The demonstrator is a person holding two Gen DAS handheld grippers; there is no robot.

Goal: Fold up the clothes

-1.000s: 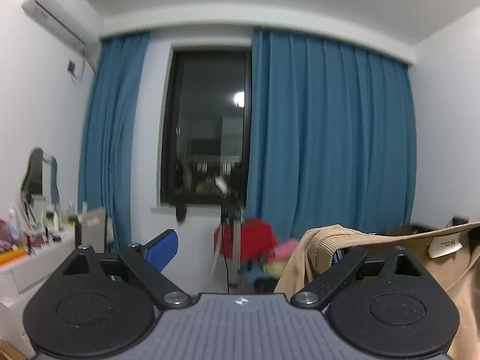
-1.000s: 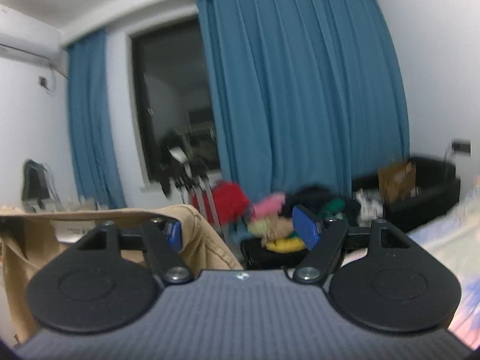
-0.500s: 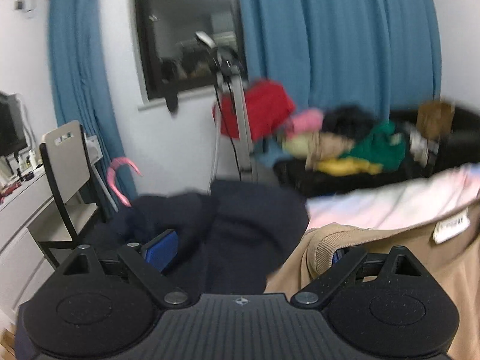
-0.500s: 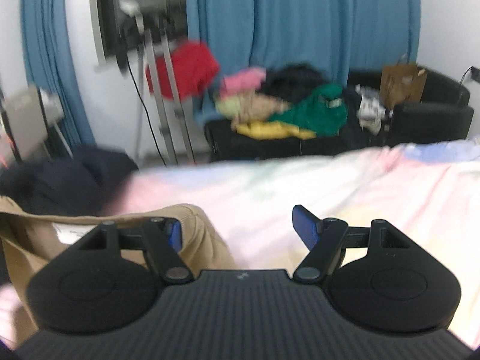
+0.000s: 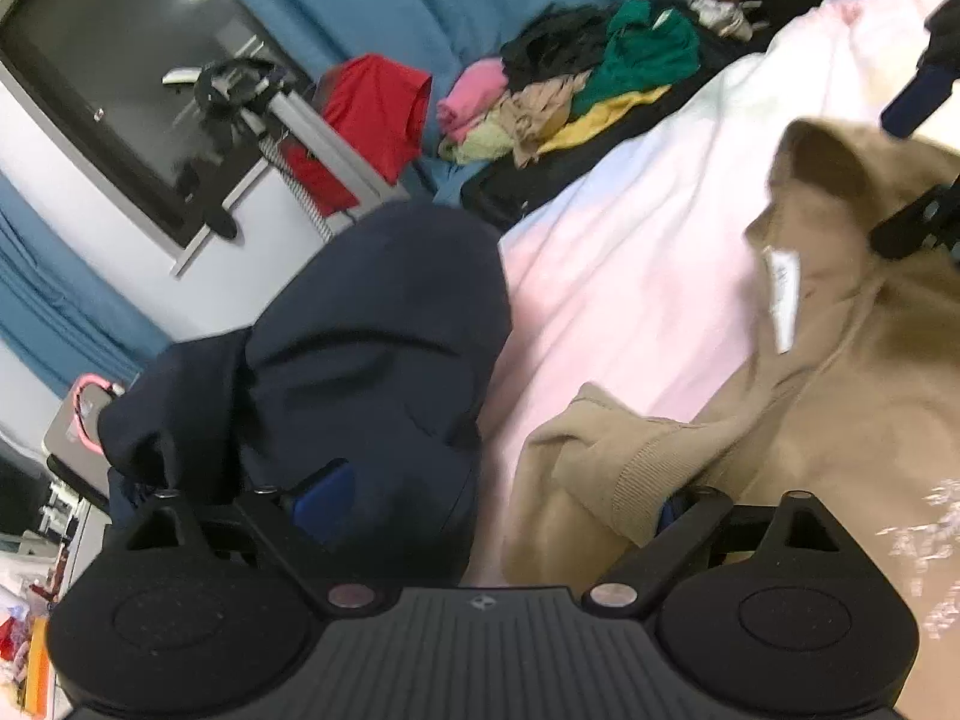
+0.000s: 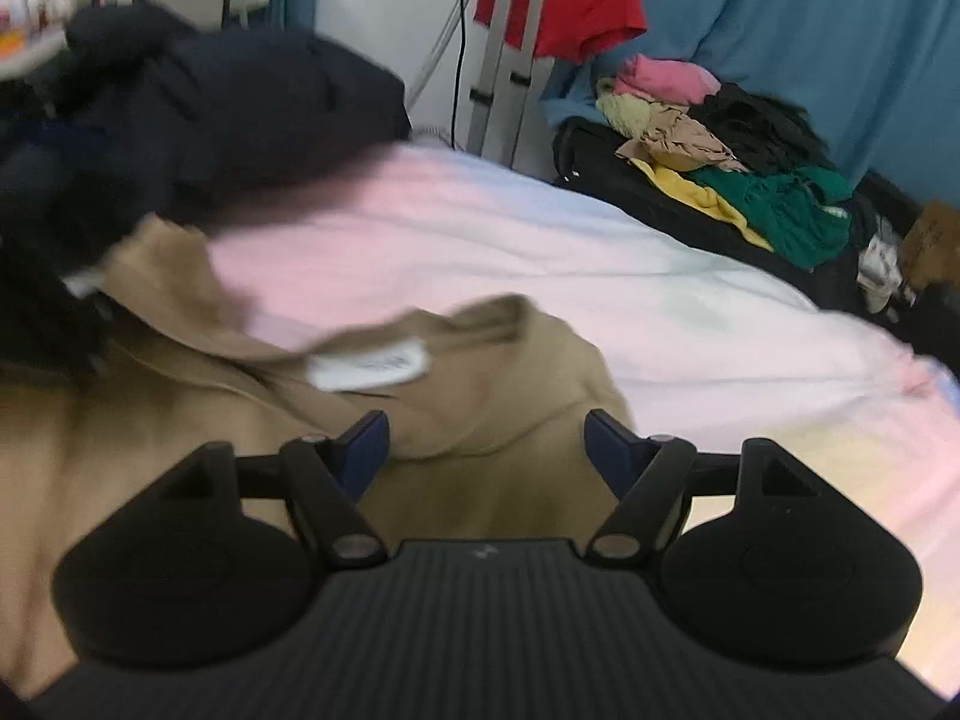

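Lying across the lower right of the left wrist frame, the tan hoodie [image 5: 828, 408] stretches along the bed [image 5: 630, 228]. Left gripper [image 5: 498, 495] stands wide at its ribbed edge; whether it grips is unclear. Right gripper [image 6: 486, 441] gapes over the hood.

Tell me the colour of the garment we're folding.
Tan, a camel-brown sweater with a white neck label; the right wrist view shows it best.
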